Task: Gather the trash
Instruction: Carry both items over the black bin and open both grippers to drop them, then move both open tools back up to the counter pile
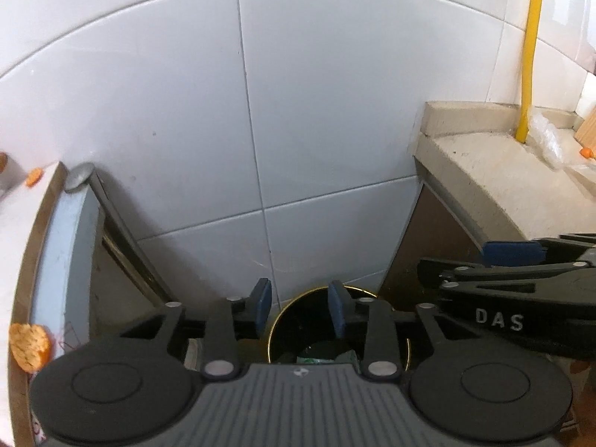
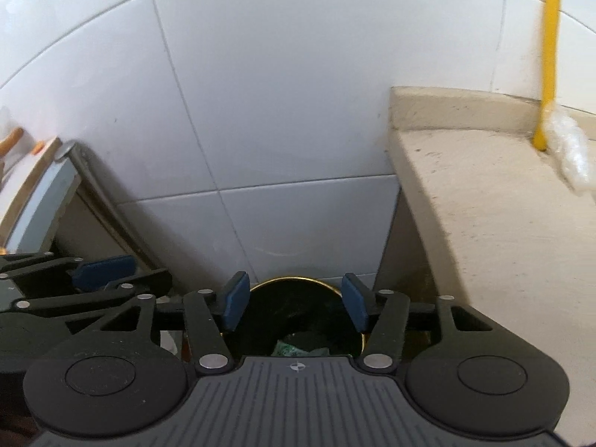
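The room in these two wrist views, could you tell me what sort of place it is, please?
Most likely a home kitchen corner: glossy white wall tiles, a beige stone countertop with a yellow pipe rising from it, and a black trash bin on the floor below.

Two wrist cameras side by side, each angled steeply down along its fingers, both sharing the black bin [image 1: 298, 320] [image 2: 294, 309] and tiled wall [image 1: 298, 111] [image 2: 279, 111]

One bin [image 1: 283, 320], two grippers [image 1: 300, 307] [image 2: 294, 300], three orange scraps [image 1: 29, 346] [image 1: 34, 176] [image 1: 587, 152], one yellow pipe [image 1: 530, 56]
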`<state>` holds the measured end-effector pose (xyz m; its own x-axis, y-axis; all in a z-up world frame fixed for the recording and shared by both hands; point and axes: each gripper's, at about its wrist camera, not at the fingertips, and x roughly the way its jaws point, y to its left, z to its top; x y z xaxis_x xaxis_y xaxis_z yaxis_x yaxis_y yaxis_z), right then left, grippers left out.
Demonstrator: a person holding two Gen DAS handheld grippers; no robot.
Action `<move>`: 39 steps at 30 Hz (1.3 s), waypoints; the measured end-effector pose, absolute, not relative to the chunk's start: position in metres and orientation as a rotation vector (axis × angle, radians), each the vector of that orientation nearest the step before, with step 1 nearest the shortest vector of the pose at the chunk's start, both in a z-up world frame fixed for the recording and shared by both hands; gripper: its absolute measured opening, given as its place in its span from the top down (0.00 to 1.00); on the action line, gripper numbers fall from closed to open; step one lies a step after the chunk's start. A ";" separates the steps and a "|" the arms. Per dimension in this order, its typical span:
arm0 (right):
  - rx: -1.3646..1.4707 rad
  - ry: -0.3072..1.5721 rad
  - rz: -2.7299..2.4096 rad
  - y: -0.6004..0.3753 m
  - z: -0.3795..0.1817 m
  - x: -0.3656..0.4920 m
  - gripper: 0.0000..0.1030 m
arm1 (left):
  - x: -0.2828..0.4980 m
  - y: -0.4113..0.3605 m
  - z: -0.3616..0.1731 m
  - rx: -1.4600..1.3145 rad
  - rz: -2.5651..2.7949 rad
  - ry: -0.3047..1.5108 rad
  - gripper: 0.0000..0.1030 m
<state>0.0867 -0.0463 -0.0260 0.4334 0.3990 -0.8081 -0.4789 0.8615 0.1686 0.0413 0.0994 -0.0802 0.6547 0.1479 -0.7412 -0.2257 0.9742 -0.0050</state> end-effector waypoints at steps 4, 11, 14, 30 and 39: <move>-0.078 0.958 0.518 -0.052 -0.019 0.086 0.26 | 0.042 0.097 -0.075 -0.090 0.213 0.824 0.68; -0.074 0.920 0.446 -0.065 -0.005 0.081 0.16 | 0.039 0.089 -0.063 -0.097 0.178 0.804 0.62; -0.080 0.894 0.405 -0.074 0.004 0.078 0.14 | 0.040 0.080 -0.056 -0.083 0.152 0.792 0.60; -0.066 0.798 0.148 -0.142 0.036 0.067 0.09 | 0.062 0.015 -0.028 0.013 -0.055 0.717 0.54; -0.048 0.770 0.007 -0.184 0.046 0.058 0.09 | 0.071 -0.030 -0.017 0.064 -0.175 0.688 0.53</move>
<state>0.0584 -0.1835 0.0463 0.7183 -0.0114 -0.6957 -0.0234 0.9989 -0.0405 0.0707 -0.0297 -0.0168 0.7585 -0.1397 -0.6365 0.1820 0.9833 0.0010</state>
